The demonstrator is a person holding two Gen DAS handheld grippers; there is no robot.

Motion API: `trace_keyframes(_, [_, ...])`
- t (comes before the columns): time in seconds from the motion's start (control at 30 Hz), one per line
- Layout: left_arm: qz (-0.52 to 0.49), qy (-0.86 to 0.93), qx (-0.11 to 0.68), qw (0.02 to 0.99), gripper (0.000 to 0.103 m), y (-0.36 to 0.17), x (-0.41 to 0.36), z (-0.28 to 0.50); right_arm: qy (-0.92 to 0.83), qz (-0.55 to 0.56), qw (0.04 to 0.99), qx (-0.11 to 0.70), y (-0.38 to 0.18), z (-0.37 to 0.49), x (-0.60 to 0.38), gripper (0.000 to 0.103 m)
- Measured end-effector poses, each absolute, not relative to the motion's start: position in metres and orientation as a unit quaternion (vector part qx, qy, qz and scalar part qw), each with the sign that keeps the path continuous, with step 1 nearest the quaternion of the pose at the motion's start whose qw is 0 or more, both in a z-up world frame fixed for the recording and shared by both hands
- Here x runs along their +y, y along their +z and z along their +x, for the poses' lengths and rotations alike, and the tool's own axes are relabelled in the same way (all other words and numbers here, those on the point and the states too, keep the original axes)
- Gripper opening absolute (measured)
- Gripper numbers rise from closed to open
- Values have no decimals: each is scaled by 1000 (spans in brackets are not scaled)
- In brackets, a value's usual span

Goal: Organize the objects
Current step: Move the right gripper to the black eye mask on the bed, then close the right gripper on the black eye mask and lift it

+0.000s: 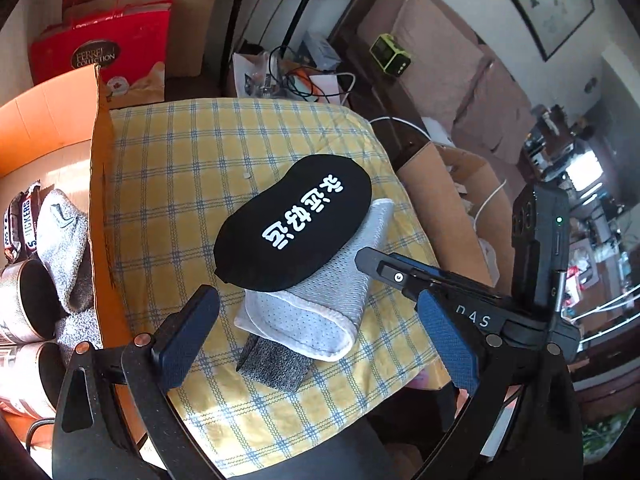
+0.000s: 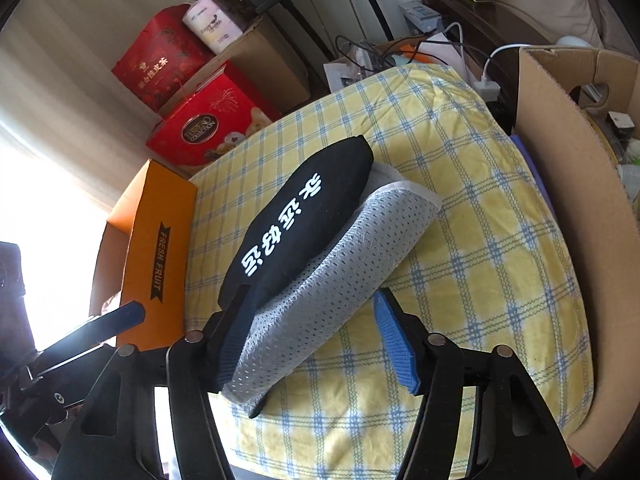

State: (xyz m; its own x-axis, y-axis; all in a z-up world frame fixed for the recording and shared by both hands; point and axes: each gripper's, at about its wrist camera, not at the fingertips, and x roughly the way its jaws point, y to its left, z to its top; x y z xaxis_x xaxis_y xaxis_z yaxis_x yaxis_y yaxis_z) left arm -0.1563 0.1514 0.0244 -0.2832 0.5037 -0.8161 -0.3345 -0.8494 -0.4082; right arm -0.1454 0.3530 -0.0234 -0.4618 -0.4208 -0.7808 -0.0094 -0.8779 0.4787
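Right wrist view: my right gripper gapes around the mesh cloth end, prob untouched; left gripper open too, farther back.

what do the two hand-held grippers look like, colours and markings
Both look alike: a black frame with cut-out slots and round metal bolts, carrying two flat fingers padded in textured blue. The left hand-held gripper shows this build, and so does the right hand-held gripper. The right one's side, seen in the left view, carries pale lettering and a small green light.

Ahead of my left fingers I see a black eye mask with white characters, lying flat on a folded white mesh cloth. A grey knit piece sticks out under the cloth, between these fingers.
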Motion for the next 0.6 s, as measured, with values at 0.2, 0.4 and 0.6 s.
trace_keyframes(0.2, [-538, 801, -78, 253, 100, 20, 162, -167, -828, 500, 123, -223, -33, -145, 358, 34])
trace_keyframes(0.4, [-547, 791, -72, 264, 100, 13, 170, -169, -831, 478, 147, -243, -27, -138, 368, 13])
trace_keyframes(0.6, [-542, 798, -29, 261, 100, 6, 179, -158, -837, 479, 131, -229, -19, -139, 373, 10])
